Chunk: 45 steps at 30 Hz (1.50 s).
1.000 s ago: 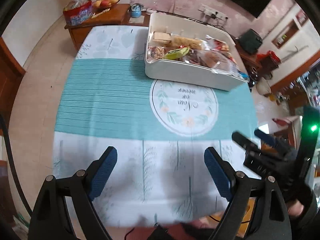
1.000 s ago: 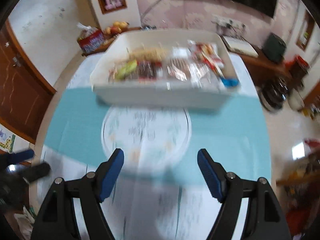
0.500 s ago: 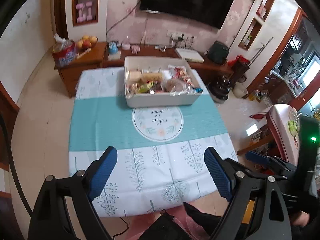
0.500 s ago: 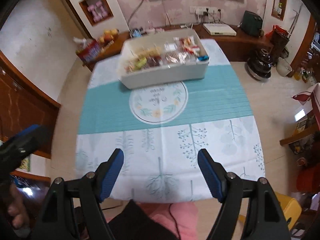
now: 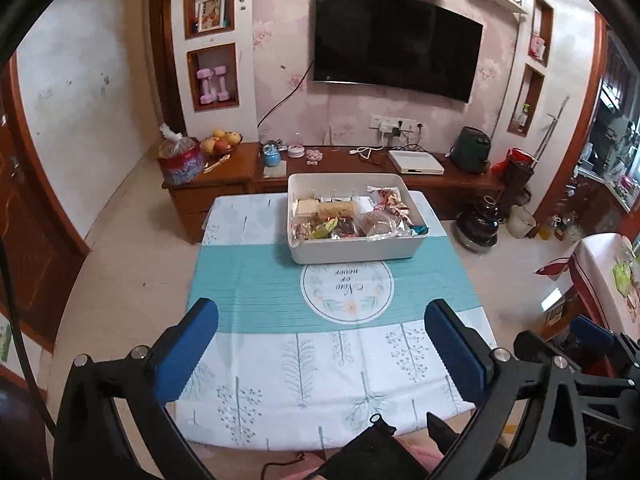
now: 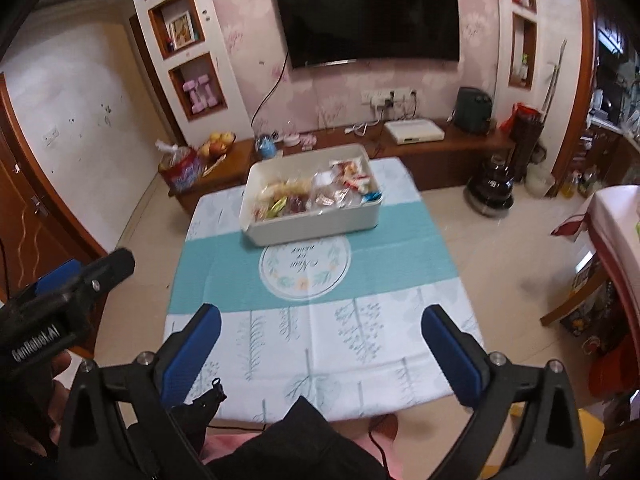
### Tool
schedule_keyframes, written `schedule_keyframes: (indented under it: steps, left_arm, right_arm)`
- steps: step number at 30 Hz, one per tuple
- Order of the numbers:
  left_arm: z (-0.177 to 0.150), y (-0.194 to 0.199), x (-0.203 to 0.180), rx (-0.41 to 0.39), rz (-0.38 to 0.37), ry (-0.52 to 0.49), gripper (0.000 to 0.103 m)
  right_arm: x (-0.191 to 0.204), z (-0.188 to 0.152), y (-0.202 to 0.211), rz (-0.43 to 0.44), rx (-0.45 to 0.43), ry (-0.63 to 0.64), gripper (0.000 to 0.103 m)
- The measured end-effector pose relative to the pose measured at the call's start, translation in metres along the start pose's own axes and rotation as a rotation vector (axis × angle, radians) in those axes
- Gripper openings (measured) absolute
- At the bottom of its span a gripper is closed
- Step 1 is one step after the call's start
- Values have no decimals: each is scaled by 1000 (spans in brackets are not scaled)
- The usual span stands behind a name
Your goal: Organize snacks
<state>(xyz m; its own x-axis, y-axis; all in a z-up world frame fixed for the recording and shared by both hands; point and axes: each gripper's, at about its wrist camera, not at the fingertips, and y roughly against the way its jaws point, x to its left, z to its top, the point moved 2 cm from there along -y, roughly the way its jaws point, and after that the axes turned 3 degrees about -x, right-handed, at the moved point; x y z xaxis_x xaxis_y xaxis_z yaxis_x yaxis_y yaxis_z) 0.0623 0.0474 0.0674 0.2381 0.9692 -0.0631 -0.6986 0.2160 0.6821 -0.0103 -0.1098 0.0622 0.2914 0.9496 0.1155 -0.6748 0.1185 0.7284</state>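
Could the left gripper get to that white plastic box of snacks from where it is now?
Probably yes. The left gripper, its empty jaws opening, faces the white plastic box across bare tablecloth, though well short of it.

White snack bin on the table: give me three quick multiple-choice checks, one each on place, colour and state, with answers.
1. Where does the white rectangular plastic bin sit on the table?
A. far end, near the television
B. near edge, by the grippers
C. on the floor

2. What colour is the cloth's wide band in front of the bin?
A. red
B. teal
C. black

3. What is between the left gripper's blue pads?
A. a snack packet
B. the bin's rim
C. nothing

Answers: 1 A, the bin stands far beyond the printed circle; 2 B, the band reads teal in both views; 3 C, the opening jaws frame only cloth.
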Motion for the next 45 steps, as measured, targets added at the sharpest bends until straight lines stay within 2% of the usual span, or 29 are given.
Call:
schedule_keyframes:
  steps: [5, 11, 14, 16, 30, 37, 45]
  left_arm:
    - [-14, 4, -9, 3, 53, 40, 103]
    - [-25, 7, -21, 8, 121, 56, 103]
    - [-28, 17, -28, -21, 174, 40, 103]
    - [-31, 23, -31, -33, 183, 44, 103]
    - [-45, 18, -38, 23, 210, 81, 103]
    - [-46, 15, -38, 28, 216, 77, 103]
    - [-54, 1, -36, 79, 209, 73, 103]
  right_arm:
    - [-16, -2, 7, -9, -46, -18, 102]
    - [-18, -12, -1, 48, -13, 34, 102]
    - [-25, -13, -3, 57, 4, 33, 102]
    - [-26, -14, -4, 68, 17, 52, 102]
    - [-33, -26, -6, 115, 57, 72, 102]
    - [-32, -27, -9, 117, 68, 69, 102]
    - [-33, -30, -18, 96, 100, 63, 102]
